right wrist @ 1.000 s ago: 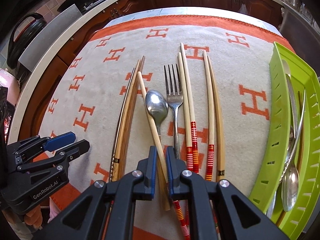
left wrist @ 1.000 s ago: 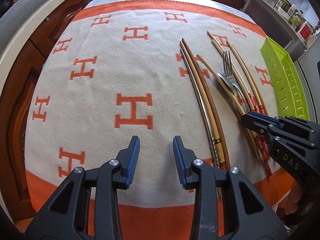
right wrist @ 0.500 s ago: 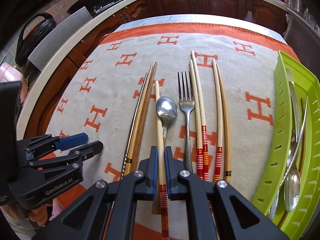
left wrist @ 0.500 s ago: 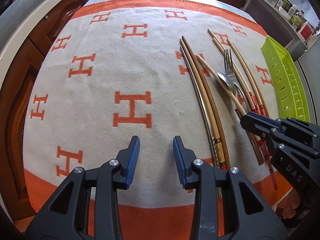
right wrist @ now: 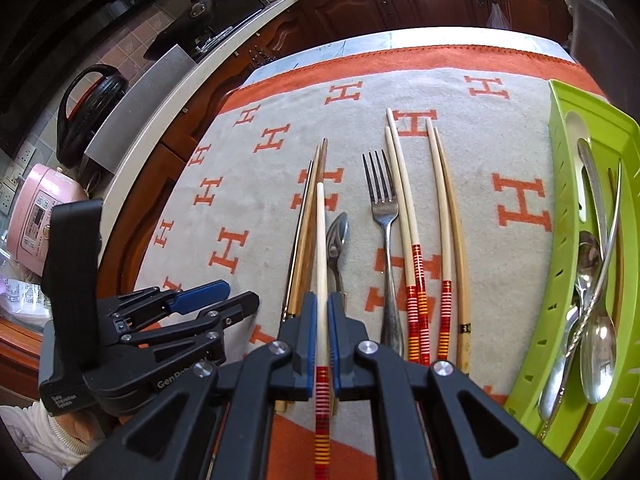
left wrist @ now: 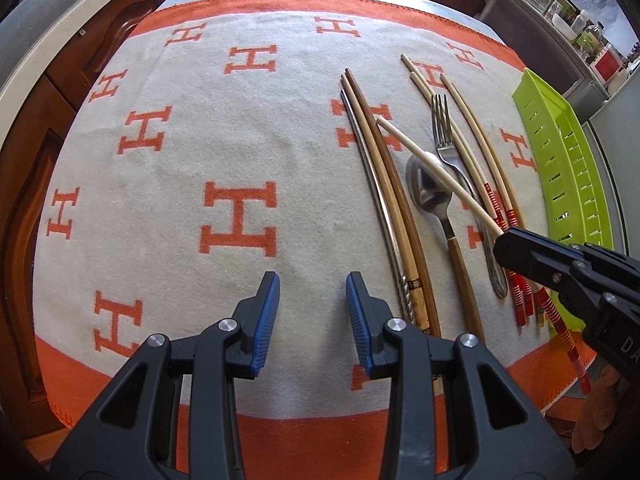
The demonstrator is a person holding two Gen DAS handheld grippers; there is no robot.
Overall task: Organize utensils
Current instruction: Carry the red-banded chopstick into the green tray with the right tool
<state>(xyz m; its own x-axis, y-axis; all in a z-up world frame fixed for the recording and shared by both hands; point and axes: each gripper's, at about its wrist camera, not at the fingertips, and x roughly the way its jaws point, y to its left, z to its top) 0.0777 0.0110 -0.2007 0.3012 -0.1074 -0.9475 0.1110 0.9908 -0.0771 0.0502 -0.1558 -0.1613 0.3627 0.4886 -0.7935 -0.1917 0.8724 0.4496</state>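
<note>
My right gripper (right wrist: 322,304) is shut on a cream chopstick (right wrist: 321,248) with red and orange bands, lifted off the cloth above a spoon (right wrist: 337,240). In the left wrist view that chopstick (left wrist: 436,172) slants over the spoon (left wrist: 426,192) into the right gripper (left wrist: 505,242). On the cloth lie a fork (right wrist: 383,216), several banded chopsticks (right wrist: 416,264) and a brown and metal set (right wrist: 306,224). My left gripper (left wrist: 312,312) hangs open over bare cloth, left of the utensils, holding nothing.
A green slotted tray (right wrist: 560,184) at the right holds spoons and other cutlery (right wrist: 596,280). The orange and cream blanket (left wrist: 180,160) covers the table. A counter with a kettle (right wrist: 86,112) and a pink cooker (right wrist: 40,216) runs along the left.
The right gripper closed on the banded chopstick and raised it off the cloth, swinging its tip from across the spoon to straight ahead. The left gripper stayed still.
</note>
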